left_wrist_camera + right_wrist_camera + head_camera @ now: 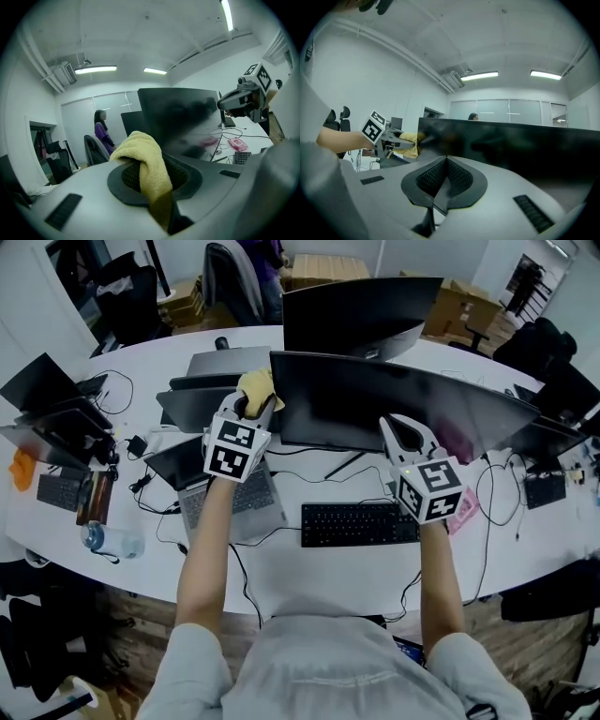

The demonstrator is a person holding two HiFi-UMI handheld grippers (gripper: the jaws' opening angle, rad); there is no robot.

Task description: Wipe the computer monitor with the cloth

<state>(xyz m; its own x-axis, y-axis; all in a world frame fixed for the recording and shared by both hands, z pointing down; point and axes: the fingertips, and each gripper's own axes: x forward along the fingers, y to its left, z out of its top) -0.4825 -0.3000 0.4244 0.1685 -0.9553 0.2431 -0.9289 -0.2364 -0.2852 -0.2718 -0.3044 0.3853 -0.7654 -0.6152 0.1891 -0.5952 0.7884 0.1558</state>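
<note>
Jaws of left hand-held gripper (249,405) clamped on crumpled yellow terry cloth (255,384), wad sticking out past the tips. Just ahead of it and off to its right: wide black curved computer monitor (403,404), screen dark. Cloth up at the screen's left edge near the top corner; touching or a hair off, cannot tell. Screen's long axis sideways, stretching away to this gripper's right. Probable next move: sweep rightward along that axis, cloth flat on the glass. Left clearly the working side, cloth already in it. Risk: too hard a push, screen rocking on its stand.

Jaws of right hand-held gripper (401,432) pressed together, nothing between them. Held just in front of the screen's lower middle, well to the right of the cloth. Probably idle or ready to steady the panel; unclear which.

Under both: white counter (309,568), cluttered. Open grey laptop (234,498) beneath the left one, black keyboard (359,523) below and a little left of the right one, pink packet (466,512) just to its right, loose cables (492,521) round about. Clear water bottle (111,540) lying far to the left. Second dark monitor (361,315) beyond the first.

Room: open office, white ceiling, strip lights (95,69), office chairs (225,282), cardboard boxes (459,306), person (102,131) in purple top beyond the left one.
</note>
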